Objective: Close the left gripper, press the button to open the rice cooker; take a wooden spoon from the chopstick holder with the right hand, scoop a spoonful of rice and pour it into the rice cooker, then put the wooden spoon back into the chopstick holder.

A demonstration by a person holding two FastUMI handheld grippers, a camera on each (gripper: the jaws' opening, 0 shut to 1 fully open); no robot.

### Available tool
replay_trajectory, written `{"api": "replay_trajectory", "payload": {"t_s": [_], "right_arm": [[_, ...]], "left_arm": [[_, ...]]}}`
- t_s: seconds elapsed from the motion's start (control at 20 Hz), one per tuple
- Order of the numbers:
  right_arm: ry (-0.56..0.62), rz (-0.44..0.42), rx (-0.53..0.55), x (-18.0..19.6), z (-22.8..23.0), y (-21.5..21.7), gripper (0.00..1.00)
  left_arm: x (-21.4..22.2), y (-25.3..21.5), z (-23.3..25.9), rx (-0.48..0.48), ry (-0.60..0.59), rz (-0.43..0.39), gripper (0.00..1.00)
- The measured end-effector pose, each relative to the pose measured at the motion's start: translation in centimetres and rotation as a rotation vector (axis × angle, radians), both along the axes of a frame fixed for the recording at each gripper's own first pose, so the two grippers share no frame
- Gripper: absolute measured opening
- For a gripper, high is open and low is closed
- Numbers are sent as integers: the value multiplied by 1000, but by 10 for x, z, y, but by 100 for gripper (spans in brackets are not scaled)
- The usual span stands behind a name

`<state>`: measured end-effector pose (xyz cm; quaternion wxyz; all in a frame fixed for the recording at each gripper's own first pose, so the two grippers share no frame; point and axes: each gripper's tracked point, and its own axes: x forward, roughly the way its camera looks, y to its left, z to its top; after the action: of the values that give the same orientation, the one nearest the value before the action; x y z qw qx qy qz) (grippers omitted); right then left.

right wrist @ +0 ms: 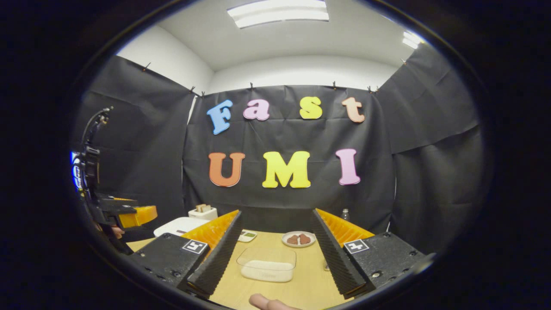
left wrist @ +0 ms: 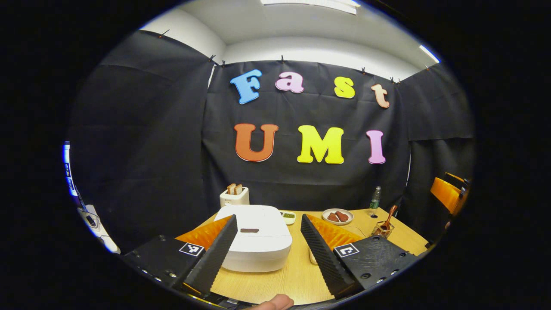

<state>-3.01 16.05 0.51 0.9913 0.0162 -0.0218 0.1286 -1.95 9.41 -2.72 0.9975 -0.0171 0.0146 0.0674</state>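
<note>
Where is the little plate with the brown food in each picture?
Left gripper view: the plate sits right of centre, just past the right finger's tip.
Right gripper view: the plate sits near the centre, between the two fingers.
Shared landmark: the toaster at the wall.

**Open table in front, clutter along the back wall**

In the left gripper view the rice cooker (left wrist: 254, 241) stands low and wide, lid down, between the parted fingers of the left gripper (left wrist: 268, 247), blocking the way straight ahead. Behind it a toaster (left wrist: 234, 196) stands against the wall. To its right a bare strip of table (left wrist: 297, 275) runs back to a small dish (left wrist: 288, 216) and a plate (left wrist: 338, 216). Farther right stand a bottle (left wrist: 375, 200) and the chopstick holder (left wrist: 382, 229) with the wooden spoon (left wrist: 390, 215) sticking up.

In the right gripper view a clear rice container (right wrist: 267, 263) lies between the spread fingers of the right gripper (right wrist: 274, 255), with bare wood around it.
</note>
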Motion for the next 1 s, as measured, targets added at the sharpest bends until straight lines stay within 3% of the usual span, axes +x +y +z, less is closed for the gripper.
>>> {"api": "replay_trajectory", "payload": {"t_s": [0.3,0.65,1.0], "right_arm": [[20,8,-14,-1,-12,1,99],[36,12,-35,-5,-23,-12,99],[-12,-3,-51,-18,-15,-30,99]], "left_arm": [[-36,-21,0,69,-44,-12,94],[-74,-22,-10,25,-77,-8,95],[-83,-27,-5,24,-102,-10,94]]}}
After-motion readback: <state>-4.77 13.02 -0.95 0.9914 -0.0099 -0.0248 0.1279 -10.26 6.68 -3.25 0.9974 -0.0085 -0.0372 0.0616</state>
